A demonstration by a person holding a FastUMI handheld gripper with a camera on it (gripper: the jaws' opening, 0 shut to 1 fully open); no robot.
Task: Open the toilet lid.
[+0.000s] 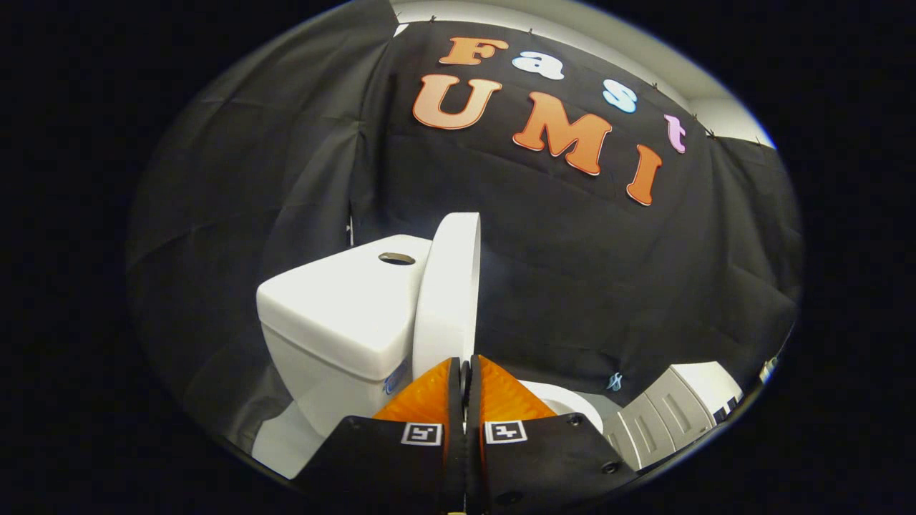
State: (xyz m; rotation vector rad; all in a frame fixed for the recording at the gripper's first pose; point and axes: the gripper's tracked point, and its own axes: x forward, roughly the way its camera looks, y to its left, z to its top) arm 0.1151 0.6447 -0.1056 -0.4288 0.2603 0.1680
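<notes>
Lid (449,293) of the toilet stands raised, close to upright, seen almost edge-on as a tall white oval leaning toward the tank (336,315). The tank is the landmark here: a white box with a rounded cover, sitting just behind the lid and touching or nearly touching it along the lid's back face. On top of the tank, near the lid's upper part, is a round flush button (396,258) set in a dark ring. A small bluish mark shows on the tank's front wall low down, close beside the lid's lower edge; it is too small to make out.

The gripper (465,368) sits in front of the tank, its two fingers drawn together with only a thin slit between them. Their tips meet right at the bottom edge of the lid. Whether anything is pinched in that slit cannot be told; the lid's edge seems to end just at the tips. Each finger (429,397) carries a small square black-and-white marker near its base.

Beyond the fingers, on the side away from the tank, a curved white piece of the seat (569,400) shows low down. Farther from the tank on that same side stands a pale grey ribbed cabinet or bin (673,411). Black cloth (272,186) hangs behind the tank and everything else.
</notes>
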